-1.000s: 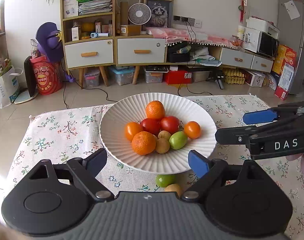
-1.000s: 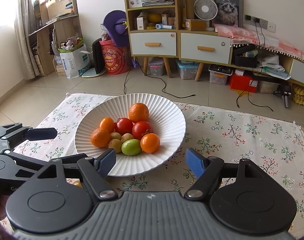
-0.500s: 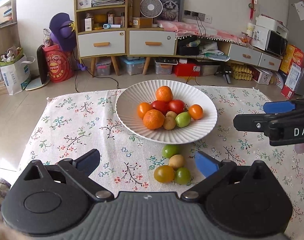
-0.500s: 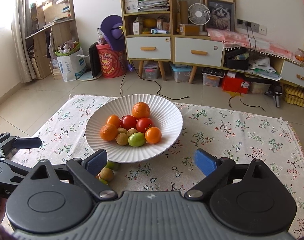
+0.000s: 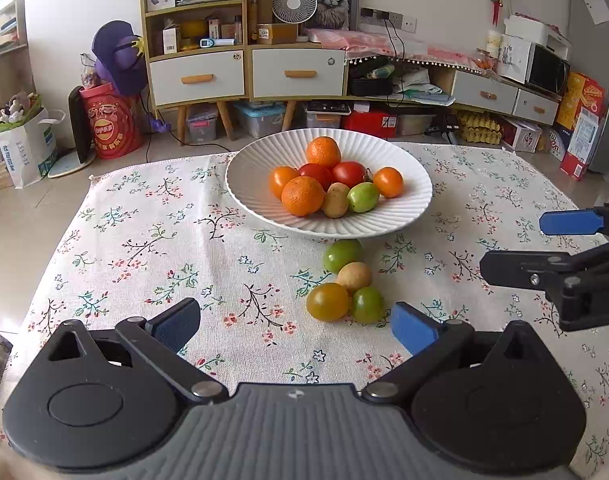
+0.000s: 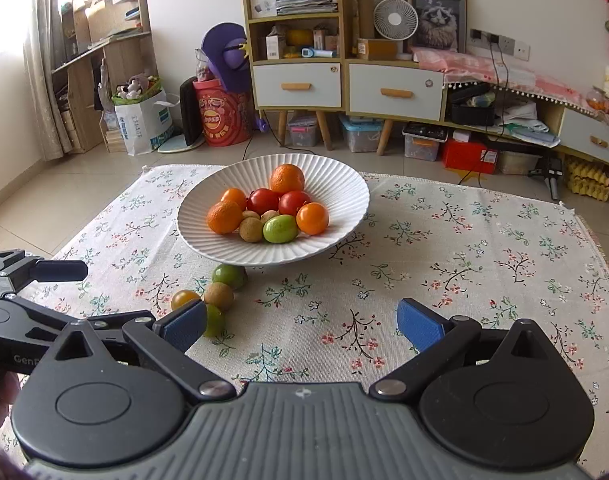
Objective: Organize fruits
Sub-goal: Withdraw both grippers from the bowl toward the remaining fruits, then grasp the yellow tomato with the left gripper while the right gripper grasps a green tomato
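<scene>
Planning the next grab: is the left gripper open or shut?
Open: the left gripper has its blue pads spread wide with nothing between them.

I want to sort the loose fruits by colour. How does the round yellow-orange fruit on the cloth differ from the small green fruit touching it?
The round yellow-orange fruit is amber; the small green fruit is green. The yellow-orange fruit looks slightly larger. In the left wrist view it lies to the left, the green fruit to the right. Both are round, glossy and rest on the floral cloth, outside the white ribbed bowl.

I see a home living room: a wooden sideboard with white drawers (image 6: 346, 80), a framed cat picture (image 6: 438, 20), tiled floor (image 6: 104, 176).
</scene>
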`<state>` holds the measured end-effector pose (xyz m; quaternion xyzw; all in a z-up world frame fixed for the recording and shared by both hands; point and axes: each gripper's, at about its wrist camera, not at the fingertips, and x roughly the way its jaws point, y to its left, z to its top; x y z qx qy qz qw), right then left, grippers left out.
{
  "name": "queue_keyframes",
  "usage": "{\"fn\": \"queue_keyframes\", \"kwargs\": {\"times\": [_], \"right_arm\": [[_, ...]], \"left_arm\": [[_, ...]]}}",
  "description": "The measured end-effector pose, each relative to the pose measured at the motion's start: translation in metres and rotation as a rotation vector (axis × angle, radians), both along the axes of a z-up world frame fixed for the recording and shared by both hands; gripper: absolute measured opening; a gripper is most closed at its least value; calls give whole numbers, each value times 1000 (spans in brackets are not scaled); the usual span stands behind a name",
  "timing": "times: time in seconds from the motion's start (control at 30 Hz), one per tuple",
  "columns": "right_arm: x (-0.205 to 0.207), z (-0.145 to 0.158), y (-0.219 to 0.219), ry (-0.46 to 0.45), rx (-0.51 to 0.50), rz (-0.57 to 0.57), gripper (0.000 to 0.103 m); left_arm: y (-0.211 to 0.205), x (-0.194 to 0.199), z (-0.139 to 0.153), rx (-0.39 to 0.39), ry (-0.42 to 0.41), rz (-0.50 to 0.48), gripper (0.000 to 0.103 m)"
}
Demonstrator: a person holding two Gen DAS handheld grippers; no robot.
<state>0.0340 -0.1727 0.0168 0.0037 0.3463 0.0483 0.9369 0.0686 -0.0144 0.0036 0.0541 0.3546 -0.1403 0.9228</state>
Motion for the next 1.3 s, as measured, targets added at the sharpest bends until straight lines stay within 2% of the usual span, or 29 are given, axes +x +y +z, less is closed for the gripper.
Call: {"fn": "queue_keyframes", "kwargs": {"times": [0.1, 0.3, 0.37, 0.43, 0.53, 0.67, 0.93, 1.07, 1.17, 1.3], "right_arm": [[-6, -3, 3, -15, -35, 25, 102], [-3, -15, -4, 7, -34, 6, 102], [-2, -22, -6, 21, -30, -6, 102], [-1, -26, -7, 31, -29, -13, 102], [-1, -32, -6, 44, -40, -11, 102], [-3, -38, -3, 56, -53, 9, 102], [-6, -40, 5, 69, -64, 48, 102], [-2, -38, 6, 76, -42, 46, 102], [4, -38, 9, 82, -24, 42, 100], [11, -41, 20, 92, -18, 81, 97]], "left_arm": [[2, 4, -9, -2, 26, 18, 96], [2, 10, -19, -27, 49, 40, 95], [3, 12, -20, -42, 56, 35, 90], [2, 14, -20, -57, 64, 24, 78], [-1, 17, -22, -68, 76, 6, 68], [-6, 18, -21, -102, 81, -24, 57], [-12, 21, -20, -116, 100, -49, 23], [-11, 22, -20, -107, 99, -27, 20], [-8, 23, -16, -109, 94, -16, 11], [-4, 21, -14, -61, 79, -25, 9]]}}
